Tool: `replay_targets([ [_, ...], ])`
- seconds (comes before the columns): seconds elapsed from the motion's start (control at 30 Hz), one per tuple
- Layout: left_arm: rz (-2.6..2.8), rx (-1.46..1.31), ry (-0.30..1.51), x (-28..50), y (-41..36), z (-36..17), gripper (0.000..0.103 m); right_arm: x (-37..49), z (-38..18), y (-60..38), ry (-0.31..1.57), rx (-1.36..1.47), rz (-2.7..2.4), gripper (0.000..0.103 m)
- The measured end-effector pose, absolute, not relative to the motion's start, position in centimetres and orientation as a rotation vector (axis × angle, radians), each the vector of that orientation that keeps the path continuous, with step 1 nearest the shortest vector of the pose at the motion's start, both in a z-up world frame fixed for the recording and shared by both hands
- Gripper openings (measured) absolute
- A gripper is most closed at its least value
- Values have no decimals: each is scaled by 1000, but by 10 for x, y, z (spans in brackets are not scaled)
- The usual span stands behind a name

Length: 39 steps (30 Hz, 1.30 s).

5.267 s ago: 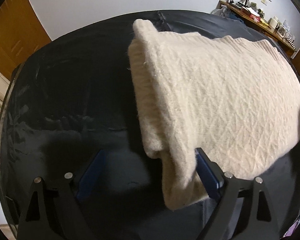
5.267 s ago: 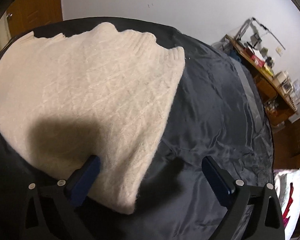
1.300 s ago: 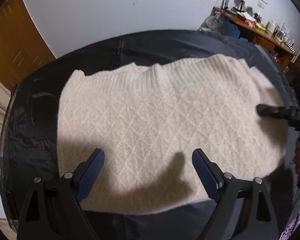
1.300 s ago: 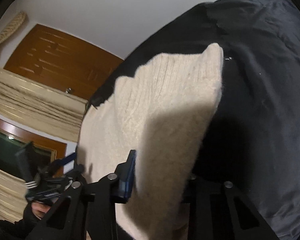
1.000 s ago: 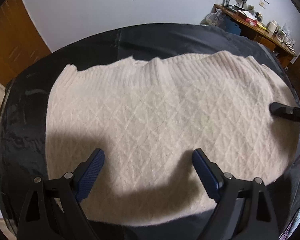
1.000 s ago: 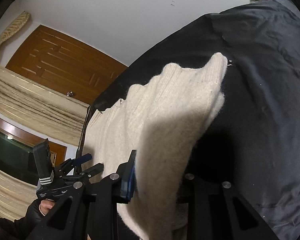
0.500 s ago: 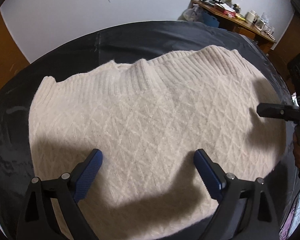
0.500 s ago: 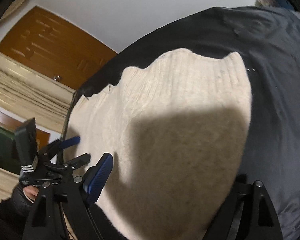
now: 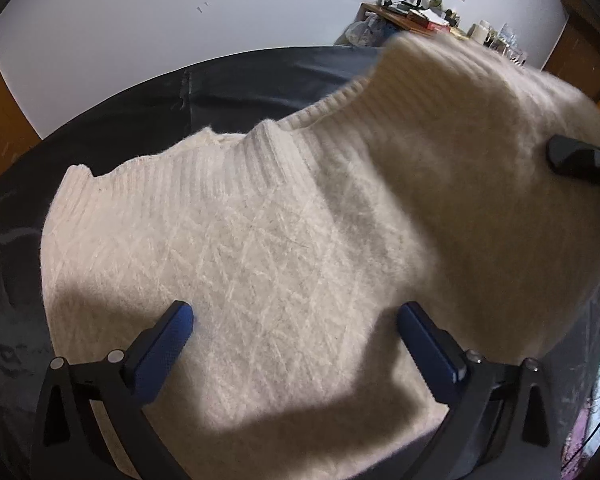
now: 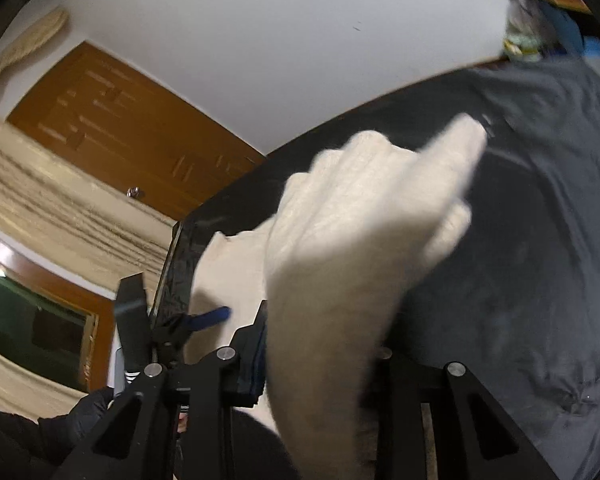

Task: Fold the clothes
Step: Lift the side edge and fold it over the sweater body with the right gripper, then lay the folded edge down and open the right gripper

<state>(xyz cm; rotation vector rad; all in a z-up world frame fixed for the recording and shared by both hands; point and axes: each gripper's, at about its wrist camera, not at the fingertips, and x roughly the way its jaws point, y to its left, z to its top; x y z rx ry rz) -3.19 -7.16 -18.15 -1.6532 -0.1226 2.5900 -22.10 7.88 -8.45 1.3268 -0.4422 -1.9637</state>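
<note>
A cream knitted sweater (image 9: 260, 220) lies spread on the black-covered table (image 9: 140, 120). My left gripper (image 9: 294, 314) hovers over its near part, jaws wide and still opening. The knit lies under them, and neither blue pad presses on it. The sweater's right side is raised off the table, with my right gripper's dark fingers (image 9: 580, 160) at its edge. In the right wrist view my right gripper (image 10: 320, 348) is closing, and a bunched fold of the sweater (image 10: 360, 220) is pinched between its jaws. Its right finger is hidden behind the fold. The left gripper (image 10: 208, 316) shows beyond.
A wooden door (image 10: 120, 120) and a beige curtain (image 10: 60, 208) stand past the table's left end. A cluttered desk (image 9: 420, 16) sits against the white wall at the back right. A gloved hand (image 10: 88, 408) holds the left gripper. Bare black cover (image 10: 540, 240) lies right of the sweater.
My right gripper let go, opened wide over the flat sweater, then closed again on its right edge and lifted it. The left gripper stayed over the near part, with its view tilted a little.
</note>
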Motion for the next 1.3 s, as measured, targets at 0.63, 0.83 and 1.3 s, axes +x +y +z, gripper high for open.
replay_targets([
  [0.63,2702,-1531,-796,40,-241,-152,102,-155,-94,-95,-45,1412,-2097,35],
  [0.83,2647,-1453,-811,38,-232,-146,102,-143,-92,-106,-71,1335,-2062,67],
  [1.3,2496,-1463,-832,59,-184,-149,102,-143,-74,24,-654,1193,-2111,67],
])
